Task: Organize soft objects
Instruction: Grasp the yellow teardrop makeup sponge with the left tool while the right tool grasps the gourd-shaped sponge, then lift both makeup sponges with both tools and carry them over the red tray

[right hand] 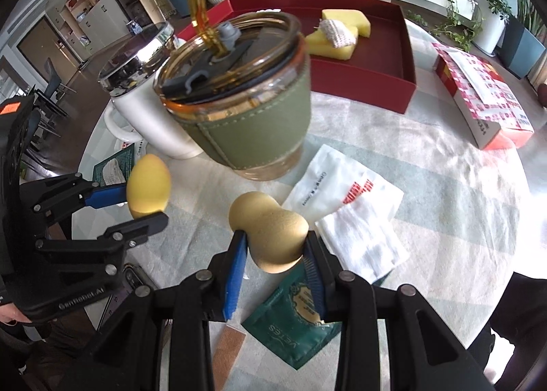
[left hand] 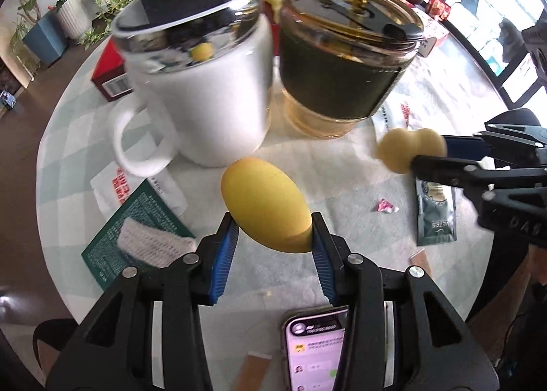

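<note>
With my left claw [left hand: 273, 237] clenching the yellow egg sponge [left hand: 265, 208] and my right claw [right hand: 275, 254] the tan gourd sponge [right hand: 270, 232] above the desk [right hand: 444, 206], swinging toward the red tray [right hand: 408, 49] could topple the green-sleeved tumbler [right hand: 246, 107].

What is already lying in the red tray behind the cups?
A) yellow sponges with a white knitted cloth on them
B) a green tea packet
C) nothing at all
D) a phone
A: the right wrist view shows yellow sponges in the red tray, with a white knitted cloth on top.
</note>
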`<state>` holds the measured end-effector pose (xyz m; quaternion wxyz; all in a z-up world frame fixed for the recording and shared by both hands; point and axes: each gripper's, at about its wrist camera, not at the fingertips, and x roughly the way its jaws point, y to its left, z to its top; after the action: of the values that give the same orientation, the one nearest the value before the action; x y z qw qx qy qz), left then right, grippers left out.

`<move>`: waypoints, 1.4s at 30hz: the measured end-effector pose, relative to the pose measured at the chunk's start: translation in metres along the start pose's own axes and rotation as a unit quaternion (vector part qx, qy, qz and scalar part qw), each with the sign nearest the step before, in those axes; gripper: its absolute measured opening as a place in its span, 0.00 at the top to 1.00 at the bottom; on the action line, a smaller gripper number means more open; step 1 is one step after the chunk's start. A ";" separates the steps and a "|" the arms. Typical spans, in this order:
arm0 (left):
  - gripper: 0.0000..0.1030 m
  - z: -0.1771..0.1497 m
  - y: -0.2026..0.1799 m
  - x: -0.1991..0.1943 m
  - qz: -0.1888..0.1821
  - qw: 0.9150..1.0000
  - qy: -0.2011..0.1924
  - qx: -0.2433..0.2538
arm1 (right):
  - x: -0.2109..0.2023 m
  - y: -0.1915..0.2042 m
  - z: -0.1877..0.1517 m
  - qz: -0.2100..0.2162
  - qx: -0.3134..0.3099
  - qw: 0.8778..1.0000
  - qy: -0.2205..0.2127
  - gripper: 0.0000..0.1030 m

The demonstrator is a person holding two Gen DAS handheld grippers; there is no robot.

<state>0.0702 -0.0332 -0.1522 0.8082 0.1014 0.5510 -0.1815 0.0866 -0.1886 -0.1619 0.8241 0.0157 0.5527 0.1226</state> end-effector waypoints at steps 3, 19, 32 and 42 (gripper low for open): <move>0.61 -0.008 0.011 -0.006 0.007 1.000 -0.001 -0.007 | -0.006 -0.006 -0.007 -0.004 0.012 1.000 -0.003 0.65; 0.61 -0.017 0.051 -0.026 0.053 0.998 -0.010 -0.043 | -0.035 -0.027 -0.017 -0.035 0.058 0.997 -0.020 0.65; 0.61 0.014 0.102 -0.043 0.110 0.991 -0.024 -0.068 | -0.058 -0.047 0.004 -0.070 0.065 0.995 -0.029 0.65; 0.61 0.048 0.130 -0.041 0.138 0.988 -0.028 -0.070 | -0.068 -0.058 0.040 -0.084 0.064 0.993 -0.046 0.65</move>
<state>0.1505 0.0757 -0.1007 0.8459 0.1141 0.5200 -0.0317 0.1094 -0.2556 -0.0943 0.8533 0.0275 0.5204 0.0166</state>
